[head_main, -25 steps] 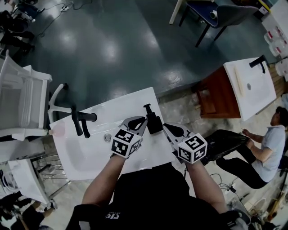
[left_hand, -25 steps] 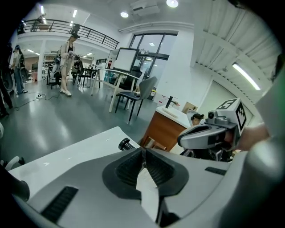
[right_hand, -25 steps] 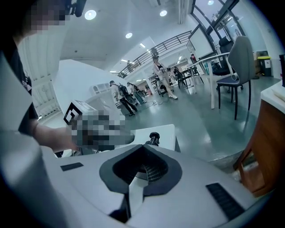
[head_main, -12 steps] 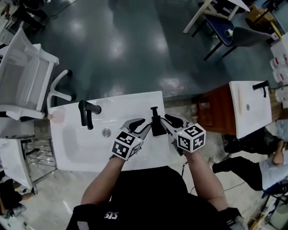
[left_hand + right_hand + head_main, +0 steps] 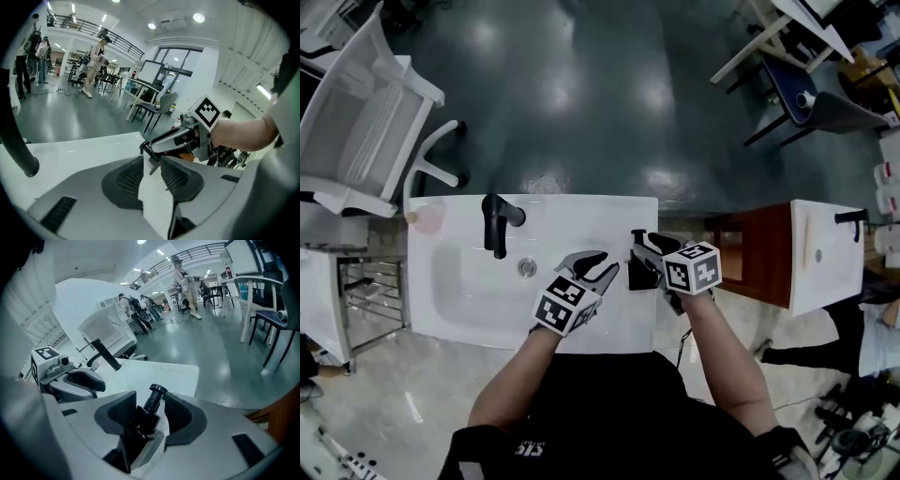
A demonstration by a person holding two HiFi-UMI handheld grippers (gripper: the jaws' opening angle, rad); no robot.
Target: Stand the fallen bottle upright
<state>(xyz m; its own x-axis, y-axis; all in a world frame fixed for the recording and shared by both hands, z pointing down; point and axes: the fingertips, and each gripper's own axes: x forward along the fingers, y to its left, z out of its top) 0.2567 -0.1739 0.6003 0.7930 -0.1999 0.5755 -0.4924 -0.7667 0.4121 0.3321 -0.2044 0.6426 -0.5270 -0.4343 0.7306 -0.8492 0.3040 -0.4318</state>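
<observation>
Checking the bottle (image 5: 637, 274): what does it look like and where is it?

>> Black pump bottle, slim neck, round pump head (image 5: 158, 390). It sits at the right end of the white sink top (image 5: 469, 309), clamped in the right gripper (image 5: 649, 258). Both jaws press on its shoulder.

Upright or not?

>> Can't tell from the head view (camera looks nearly straight down on it). In the right gripper view (image 5: 150, 401) the bottle (image 5: 143, 416) runs along the jaws with its neck leaning a little right. Its base is hidden there.

Left side?

>> Left gripper (image 5: 600, 267) hovers just beside the bottle, over the sink top. Its own view (image 5: 151, 164) shows the jaws a narrow gap apart with nothing between them. The pump head (image 5: 144, 147) shows beyond their tips. The black faucet (image 5: 497, 223) is well apart, to the left.
</observation>
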